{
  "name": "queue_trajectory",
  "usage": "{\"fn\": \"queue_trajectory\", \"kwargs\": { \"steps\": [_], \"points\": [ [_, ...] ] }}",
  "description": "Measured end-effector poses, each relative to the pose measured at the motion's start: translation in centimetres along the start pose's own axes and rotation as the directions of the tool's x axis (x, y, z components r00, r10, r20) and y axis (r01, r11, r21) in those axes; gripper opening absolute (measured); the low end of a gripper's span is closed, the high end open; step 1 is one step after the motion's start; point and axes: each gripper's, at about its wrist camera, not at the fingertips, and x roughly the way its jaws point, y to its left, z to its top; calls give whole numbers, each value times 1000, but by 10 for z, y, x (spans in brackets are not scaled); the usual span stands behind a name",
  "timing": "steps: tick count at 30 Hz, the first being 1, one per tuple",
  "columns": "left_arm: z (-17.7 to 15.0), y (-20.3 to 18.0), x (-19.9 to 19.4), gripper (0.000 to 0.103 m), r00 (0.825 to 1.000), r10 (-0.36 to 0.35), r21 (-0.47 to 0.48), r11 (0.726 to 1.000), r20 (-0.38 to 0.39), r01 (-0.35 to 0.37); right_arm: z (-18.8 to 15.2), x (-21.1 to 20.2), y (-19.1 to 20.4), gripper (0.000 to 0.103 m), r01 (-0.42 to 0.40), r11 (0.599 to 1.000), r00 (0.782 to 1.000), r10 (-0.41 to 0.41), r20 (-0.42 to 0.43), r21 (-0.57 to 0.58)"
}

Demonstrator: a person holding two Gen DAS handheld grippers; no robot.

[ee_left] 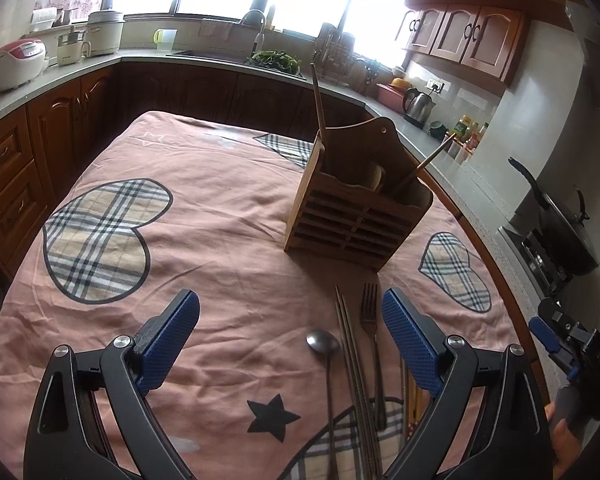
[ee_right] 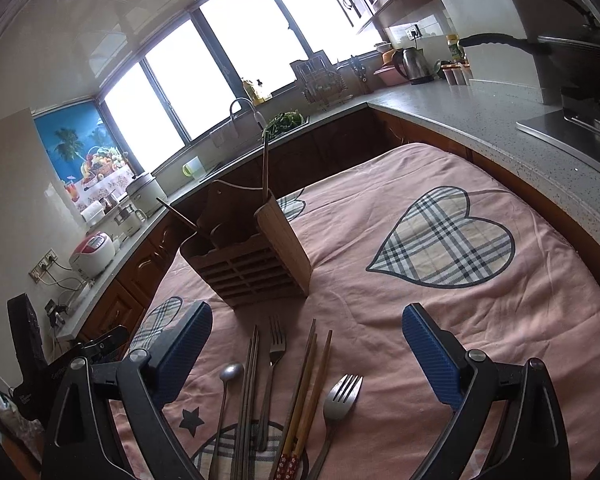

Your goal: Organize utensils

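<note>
— Where do the utensils lie from your claws?

— My left gripper hovers low over the pink cloth, blue pads spread wide, nothing between them. The spoon, the metal chopsticks and a dark fork lie in a row just inside its right pad. My right gripper is also spread wide and empty; that same row lies between its fingers, together with the wooden chopsticks and a second fork, all side by side, handles toward me.

— And the holder?

— The wooden utensil holder stands upright on the cloth just beyond the tips of the row, slatted front facing me. One long wooden stick stands up at one end of it, a second one leans out at the other, and something pale and wooden sits low inside; I cannot tell what it is.

— Any writing?

— None I can read. The wooden chopsticks have red patterned ends; a bit of lettering on the left gripper's body in the right view is too small to make out.
</note>
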Motion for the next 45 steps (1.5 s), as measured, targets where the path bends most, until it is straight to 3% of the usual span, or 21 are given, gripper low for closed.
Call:
{"fn": "queue_trajectory", "kwargs": {
  "steps": [11, 20, 32, 40, 44, 45],
  "points": [
    [-10, -11, 32, 92, 995, 39, 76, 997, -92, -33, -17, 19, -1, 94, 17, 1000, 997, -19, -74, -22],
    [-8, -24, 63, 80, 987, 33, 108, 994, -155, -16, -22, 51, -7, 69, 25, 999, 987, -28, -161, -23],
    [6, -50, 130, 55, 964, 28, 176, 984, -264, 20, -30, 105, -9, 38, 38, 998, 956, -49, -289, -45],
    [3, -61, 174, 37, 935, 39, 205, 978, -354, 36, -32, 127, -18, 29, 56, 998, 939, -67, -336, -42],
    [3, -66, 180, 30, 937, 55, 228, 973, -344, 26, -33, 134, -20, 25, 59, 997, 931, -73, -357, -49],
    [2, -67, 180, 20, 937, 55, 232, 972, -346, 29, -33, 136, -19, 23, 59, 997, 930, -73, -360, -50]
  ]
}}
